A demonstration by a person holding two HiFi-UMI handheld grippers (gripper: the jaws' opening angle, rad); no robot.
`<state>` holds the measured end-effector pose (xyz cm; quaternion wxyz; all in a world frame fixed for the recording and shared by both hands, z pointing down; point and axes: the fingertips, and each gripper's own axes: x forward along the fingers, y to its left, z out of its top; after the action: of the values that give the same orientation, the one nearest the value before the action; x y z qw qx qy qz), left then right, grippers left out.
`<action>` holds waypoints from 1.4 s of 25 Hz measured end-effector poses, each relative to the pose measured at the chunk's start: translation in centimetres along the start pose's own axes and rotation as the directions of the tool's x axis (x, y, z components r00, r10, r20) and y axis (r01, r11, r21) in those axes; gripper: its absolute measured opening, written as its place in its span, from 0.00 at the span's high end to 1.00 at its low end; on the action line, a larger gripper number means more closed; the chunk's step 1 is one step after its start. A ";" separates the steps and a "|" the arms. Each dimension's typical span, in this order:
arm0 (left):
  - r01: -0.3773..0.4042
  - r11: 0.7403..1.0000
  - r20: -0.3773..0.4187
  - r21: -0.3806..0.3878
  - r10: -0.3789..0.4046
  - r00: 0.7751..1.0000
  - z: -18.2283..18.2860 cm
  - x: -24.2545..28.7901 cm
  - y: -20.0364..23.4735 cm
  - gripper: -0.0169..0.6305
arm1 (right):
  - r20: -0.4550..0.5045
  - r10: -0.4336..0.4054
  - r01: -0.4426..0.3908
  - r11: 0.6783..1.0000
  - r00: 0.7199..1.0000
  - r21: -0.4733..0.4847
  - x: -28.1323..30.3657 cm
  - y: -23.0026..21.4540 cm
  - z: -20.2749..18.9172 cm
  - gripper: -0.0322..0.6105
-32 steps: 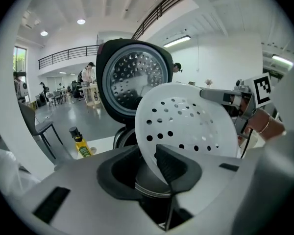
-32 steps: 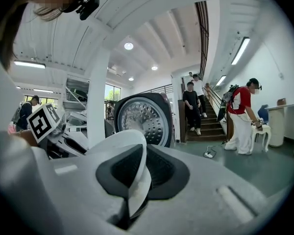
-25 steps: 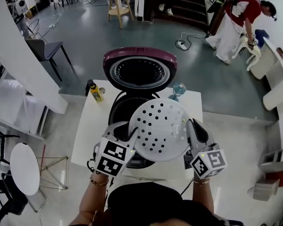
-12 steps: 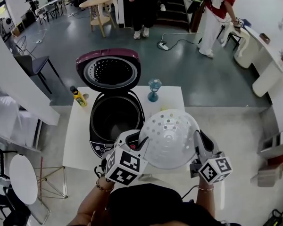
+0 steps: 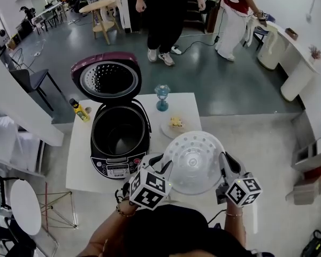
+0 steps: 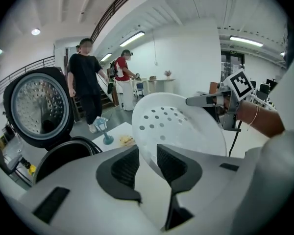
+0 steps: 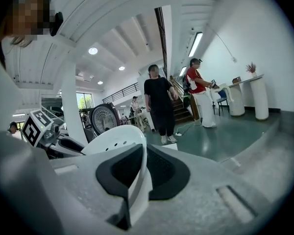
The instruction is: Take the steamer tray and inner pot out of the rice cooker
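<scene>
Clamping the white perforated plastic steamer tray [image 5: 195, 162] outside the maroon-lidded rice cooker [image 5: 113, 165], left hand-held gripper [image 5: 161, 165] and right hand-held gripper [image 5: 223, 162] grip opposite rims; dark inner pot [image 5: 120, 135] not yet out.

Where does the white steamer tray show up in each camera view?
Head view: steamer tray, lower centre of the picture.
Left gripper view: centre, its rim between the fingers.
Right gripper view: lower left, rim pinched in the fingers.
Shared landmark: the rice cooker's open lid.

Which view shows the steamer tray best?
Head view: whole steamer tray shows from above, left tongs and right tongs gripping opposite rims. Left gripper view shows rim and holed face; right gripper view, mostly the rim edge-on.
</scene>
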<state>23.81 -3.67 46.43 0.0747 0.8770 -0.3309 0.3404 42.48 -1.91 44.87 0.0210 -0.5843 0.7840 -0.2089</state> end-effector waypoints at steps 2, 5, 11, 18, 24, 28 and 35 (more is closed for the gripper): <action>0.007 1.000 -0.019 -0.021 -0.008 1.000 -1.0 1.2 -0.3 0.80 | -0.027 -0.007 0.007 1.000 1.000 0.009 0.2 -0.7 -1.2 0.90; 0.028 0.998 -0.057 -0.060 -0.031 0.998 -2.7 3.2 -0.6 0.80 | -0.073 -0.009 0.009 1.000 0.997 0.003 1.1 -1.9 -3.2 0.90; 0.051 0.986 -0.131 -0.161 -0.073 0.989 -6.6 7.2 -0.8 0.81 | -0.167 -0.011 0.020 0.998 0.986 0.054 3.7 -4.8 -8.6 0.90; 0.049 0.975 -0.231 -0.216 -0.099 0.968 -11.0 11.9 -0.9 0.81 | -0.261 0.002 0.017 0.997 0.965 0.071 5.9 -7.4 -14.3 0.90; 0.066 0.963 -0.251 -0.260 -0.134 0.959 -13.4 14.7 -0.9 0.82 | -0.313 0.005 0.029 0.994 0.950 0.102 7.1 -9.1 -17.6 0.90; 0.068 0.960 -0.275 -0.272 -0.145 0.951 -14.3 15.8 -1.0 0.82 | -0.331 -0.008 0.046 0.993 0.944 0.107 7.6 -9.8 -18.6 0.90; 0.061 0.961 -0.290 -0.269 -0.141 0.947 -14.8 17.1 -0.9 0.82 | -0.347 -0.014 0.050 0.994 0.938 0.097 8.1 -10.6 -19.5 0.90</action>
<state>25.60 -6.76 68.78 0.2553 0.8123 -0.3108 0.4224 44.19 -5.94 68.06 -0.0899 -0.5492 0.7538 -0.3494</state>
